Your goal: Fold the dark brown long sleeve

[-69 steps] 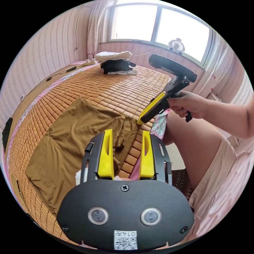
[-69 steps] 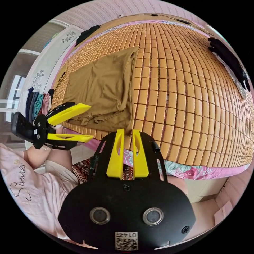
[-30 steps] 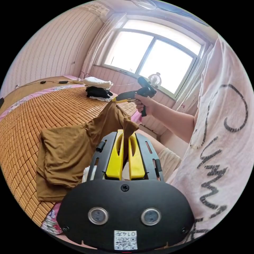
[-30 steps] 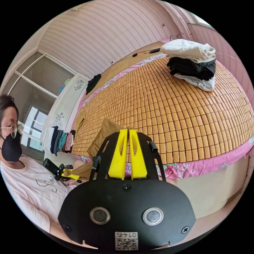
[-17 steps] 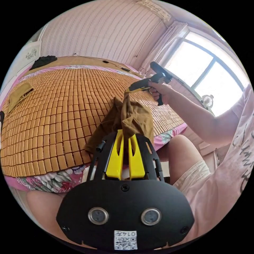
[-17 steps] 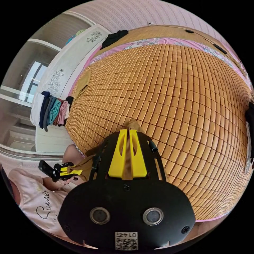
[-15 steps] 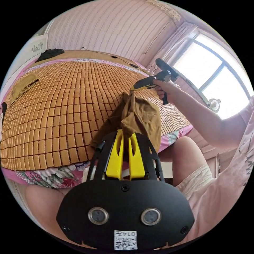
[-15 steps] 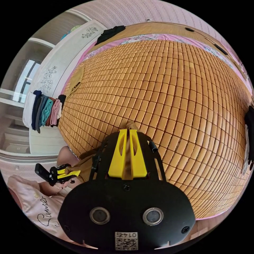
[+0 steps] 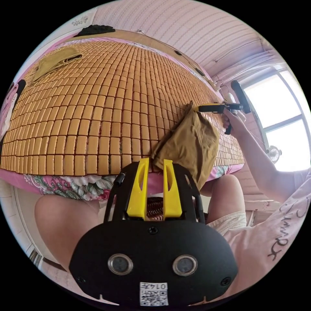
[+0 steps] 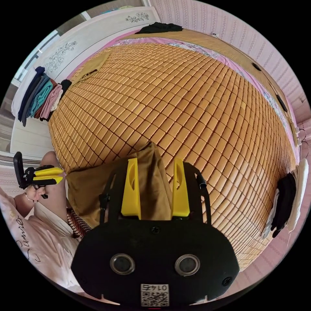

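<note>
Left gripper [image 9: 155,161]: yellow jaws parted, nothing between them, tips just short of the dark brown long sleeve [image 9: 189,142]. In the right gripper view, seen again [image 10: 61,175] beside a bare knee, jaws a little apart and empty.

Right gripper [image 10: 155,160]: jaws spread wide, cloth running up between them but pressed by neither (loose, not clamped). In the left gripper view, side-on [image 9: 201,108] in a hand [image 9: 231,121], tip touching the raised peak of the garment.

Dark brown long sleeve bunched at the near edge of the bamboo mat [image 9: 97,107], part lifted, part sagging over the edge toward the person's legs.

Writing: dark cursive lettering on the pale pink shirt [image 10: 27,239], cut off and not fully legible. White code sticker [image 9: 154,293] on the black housing, left unread.

Elsewhere: another brown piece [image 9: 56,60] at a far corner of the mat; black and white folded stack [image 10: 288,201] at another edge.
</note>
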A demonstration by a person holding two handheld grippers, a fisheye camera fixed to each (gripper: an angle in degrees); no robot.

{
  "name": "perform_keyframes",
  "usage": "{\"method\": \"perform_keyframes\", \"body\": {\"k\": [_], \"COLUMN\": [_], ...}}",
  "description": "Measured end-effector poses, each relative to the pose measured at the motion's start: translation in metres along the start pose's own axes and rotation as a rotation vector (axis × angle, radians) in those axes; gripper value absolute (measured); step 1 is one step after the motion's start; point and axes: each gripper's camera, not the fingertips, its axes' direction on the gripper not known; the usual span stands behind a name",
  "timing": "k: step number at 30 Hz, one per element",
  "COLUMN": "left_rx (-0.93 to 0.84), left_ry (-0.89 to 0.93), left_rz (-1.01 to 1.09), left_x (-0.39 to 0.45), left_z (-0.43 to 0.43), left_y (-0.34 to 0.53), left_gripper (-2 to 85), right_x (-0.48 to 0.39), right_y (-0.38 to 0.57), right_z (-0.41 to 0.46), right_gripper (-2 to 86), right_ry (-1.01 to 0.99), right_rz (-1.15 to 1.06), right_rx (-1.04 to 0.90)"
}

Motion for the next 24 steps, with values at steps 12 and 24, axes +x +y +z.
{"method": "perform_keyframes", "body": {"k": [12, 24], "left_rx": [-0.024, 0.325], "left_ry": [-0.161, -0.025], "left_rz": [0.200, 0.390], "left_x": [0.049, 0.097], "left_z": [0.021, -0.085], "left_y": [-0.009, 0.028], "left_gripper": [0.6, -0.8], "right_x": [-0.025, -0.028], "right_y": [0.015, 0.039], "right_z": [-0.027, -0.150], "right_gripper": [1.6, 0.9], "right_ry": [0.025, -0.129], "right_rz": [-0.080, -0.109], "right_rx": [0.101, 0.533]}}
